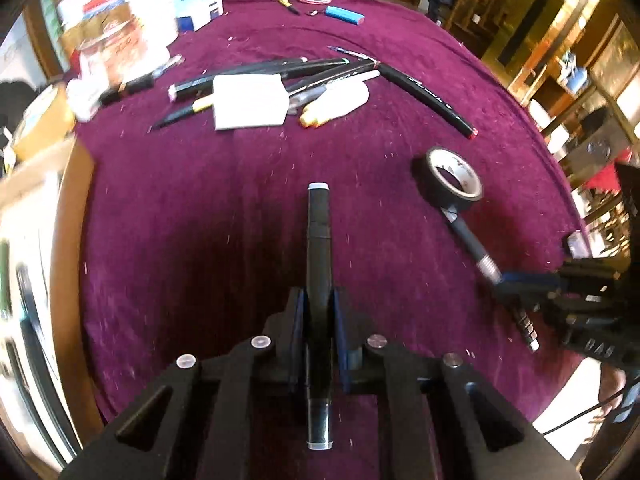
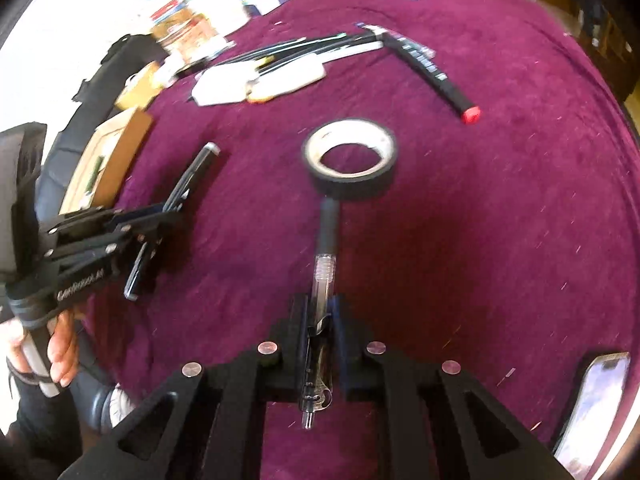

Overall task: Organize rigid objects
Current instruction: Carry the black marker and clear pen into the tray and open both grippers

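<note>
Left gripper [image 1: 319,312]: its jaws are clenched on a black marker [image 1: 319,248]. The marker sticks out past the jaws on both ends and hangs over the worktop [image 1: 200,200].
Right gripper [image 2: 319,312]: its jaws are clenched on a clear pen [image 2: 323,276] with a dark grip. The pen tip points at the tape roll [image 2: 350,160] and looks very near it. I cannot tell if they touch.
Pile: more pens and markers lie far off by a white card [image 1: 250,100]. One long black marker with a red cap [image 2: 432,68] lies to the right of the pile.
Step in hand: I think both hands are carrying their pens to join the others.
How to do it well: keep both grips tight. Lift the clear pen over the tape roll so it does not bump it. Lay each pen down flat, next to the pile and lined up the same way. Keep the two grippers apart so they do not knock.
Only the left view shows: the white cap end of the black marker, head on, and a person far off in the room.
Only the right view shows: the hand [image 2: 44,344] on the left gripper's handle, a phone [image 2: 592,408] at the near right edge, and the hole of the tape roll from above.
</note>
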